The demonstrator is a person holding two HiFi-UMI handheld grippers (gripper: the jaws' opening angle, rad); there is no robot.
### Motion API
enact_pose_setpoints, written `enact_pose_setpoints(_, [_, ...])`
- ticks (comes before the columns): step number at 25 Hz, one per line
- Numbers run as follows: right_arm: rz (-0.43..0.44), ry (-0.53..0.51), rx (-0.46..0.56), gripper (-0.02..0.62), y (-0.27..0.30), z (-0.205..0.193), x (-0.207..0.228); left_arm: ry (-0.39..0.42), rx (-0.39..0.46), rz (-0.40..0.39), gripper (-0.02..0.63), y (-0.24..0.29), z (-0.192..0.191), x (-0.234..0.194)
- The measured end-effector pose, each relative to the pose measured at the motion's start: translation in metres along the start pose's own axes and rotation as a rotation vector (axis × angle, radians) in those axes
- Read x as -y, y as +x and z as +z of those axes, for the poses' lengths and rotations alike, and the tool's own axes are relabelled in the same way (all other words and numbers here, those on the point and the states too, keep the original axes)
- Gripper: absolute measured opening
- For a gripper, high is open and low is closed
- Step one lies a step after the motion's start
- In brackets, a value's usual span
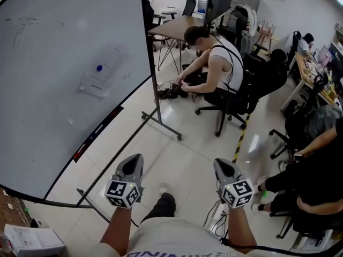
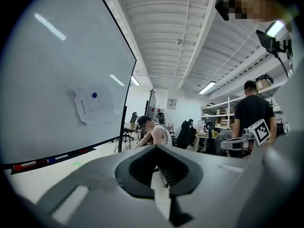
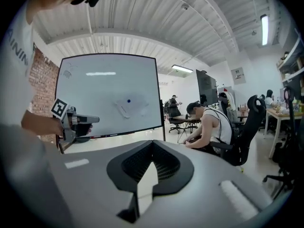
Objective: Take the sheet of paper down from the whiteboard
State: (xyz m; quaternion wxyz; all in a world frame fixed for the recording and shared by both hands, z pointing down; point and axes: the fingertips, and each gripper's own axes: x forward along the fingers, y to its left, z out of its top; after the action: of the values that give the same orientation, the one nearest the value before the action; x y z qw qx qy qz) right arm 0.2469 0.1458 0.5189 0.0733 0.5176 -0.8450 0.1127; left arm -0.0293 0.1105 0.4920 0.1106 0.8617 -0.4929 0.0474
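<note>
Currently white sheet [image 1: 102, 80] on whiteboard [image 1: 48, 127] under blue magnet [image 1: 99, 68]; left tool [image 1: 134, 158], right tool [image 1: 221, 162] clenched empty.

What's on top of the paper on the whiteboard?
A blue magnet sits on the paper, near its upper edge, against the whiteboard. Whatever lies behind the sheet is covered.

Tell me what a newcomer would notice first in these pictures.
The large whiteboard fills the left side, with the sheet of paper held near its middle by a blue magnet. In the foreground, low down, the left gripper and right gripper point forward, both shut and empty, well short of the board. Behind them, a seated person in an office chair bends toward the floor.
</note>
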Motion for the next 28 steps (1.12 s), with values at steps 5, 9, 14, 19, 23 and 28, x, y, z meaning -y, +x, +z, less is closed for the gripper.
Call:
enact_pose_setpoints(5, [0.009,-0.110,-0.044,0.008,0.066,0.030,0.016,0.000,0.033,-0.002,0.002,0.065,0.025,-0.038])
enact_pose_setpoints(9, [0.055,-0.139,-0.057,0.007,0.141,0.058,0.016,0.022,0.034,0.028,0.002,0.104,0.044,-0.089])
enact_pose_setpoints(14, [0.122,-0.167,-0.038,0.007,0.232,0.097,0.011,0.026,0.043,0.102,0.002,0.139,0.064,-0.160])
enact_pose_setpoints(19, [0.219,-0.180,-0.026,0.008,0.296,0.121,-0.006,0.035,0.067,0.193,0.002,0.154,0.090,-0.209])
enact_pose_setpoints(23, [0.304,-0.197,-0.015,0.008,0.348,0.138,-0.017,0.056,0.084,0.274,0.002,0.153,0.104,-0.242])
enact_pose_setpoints(28, [0.458,-0.211,0.010,0.008,0.417,0.162,-0.034,0.070,0.086,0.426,0.002,0.149,0.111,-0.279])
